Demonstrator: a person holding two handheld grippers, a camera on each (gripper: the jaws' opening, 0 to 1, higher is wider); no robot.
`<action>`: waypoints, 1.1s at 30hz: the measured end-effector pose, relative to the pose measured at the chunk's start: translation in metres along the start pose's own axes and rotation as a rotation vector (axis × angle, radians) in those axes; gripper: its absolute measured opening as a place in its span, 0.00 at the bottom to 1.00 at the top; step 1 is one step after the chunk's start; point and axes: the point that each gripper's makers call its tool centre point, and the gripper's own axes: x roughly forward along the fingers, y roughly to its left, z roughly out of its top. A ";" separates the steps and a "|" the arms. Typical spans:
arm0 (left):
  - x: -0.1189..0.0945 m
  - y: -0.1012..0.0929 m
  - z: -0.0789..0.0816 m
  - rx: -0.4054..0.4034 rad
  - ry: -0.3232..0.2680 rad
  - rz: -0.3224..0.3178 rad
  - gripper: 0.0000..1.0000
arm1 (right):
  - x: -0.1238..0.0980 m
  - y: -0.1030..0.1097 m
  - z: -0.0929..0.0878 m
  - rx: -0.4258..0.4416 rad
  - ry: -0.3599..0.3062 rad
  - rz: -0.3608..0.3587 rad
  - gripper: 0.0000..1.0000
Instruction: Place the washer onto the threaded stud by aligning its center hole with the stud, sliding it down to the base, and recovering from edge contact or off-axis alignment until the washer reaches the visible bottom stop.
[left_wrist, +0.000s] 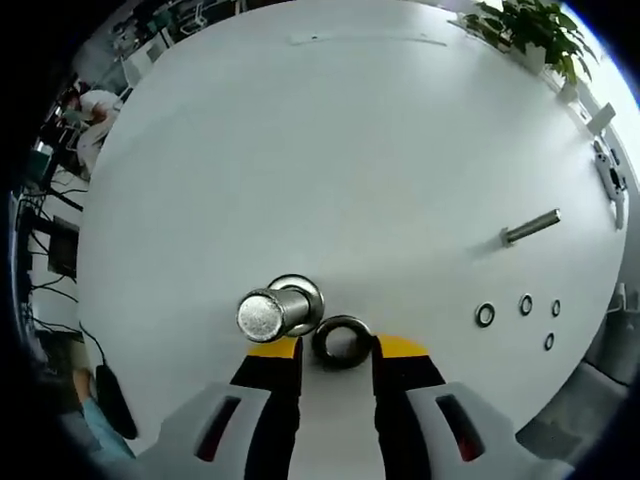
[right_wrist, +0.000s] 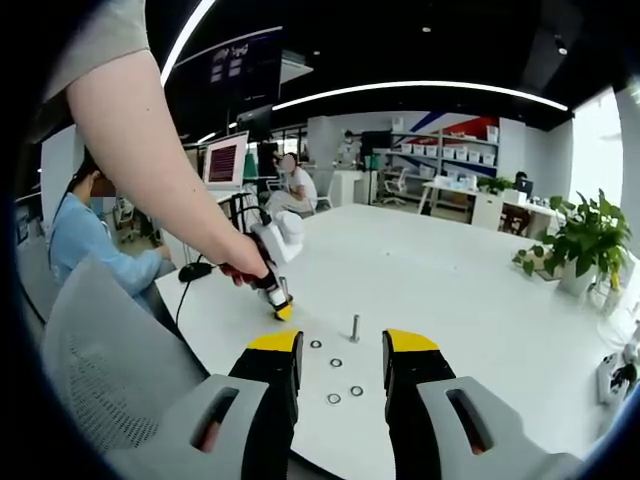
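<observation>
The left gripper (left_wrist: 337, 352) hangs over the white table (left_wrist: 330, 150), jaws spread, with a dark washer (left_wrist: 342, 341) lying between its yellow tips; whether the pads already touch the ring is hard to tell. At ten o'clock from the washer stands an upright stud (left_wrist: 272, 311), seen almost end-on, its flange on the table. A second stud (left_wrist: 530, 227) lies toward two o'clock, with four spare washers (left_wrist: 485, 315) near it.

In the right gripper view, the right gripper (right_wrist: 341, 350) waits released, holding nothing, above the same loose washers.

The step in hand looks like the pickup. Next the jaws must close on the ring's edge, lift it and centre its hole over the stud's top.
</observation>
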 end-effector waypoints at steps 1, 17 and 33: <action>0.000 0.000 0.001 -0.002 -0.003 0.001 0.25 | 0.000 0.000 0.000 0.001 0.000 0.000 0.34; 0.000 0.000 -0.007 0.028 0.009 -0.016 0.21 | -0.001 -0.001 0.001 0.001 -0.004 -0.008 0.34; 0.001 -0.002 -0.010 0.132 0.035 -0.036 0.20 | -0.001 -0.001 0.000 -0.001 -0.002 -0.008 0.34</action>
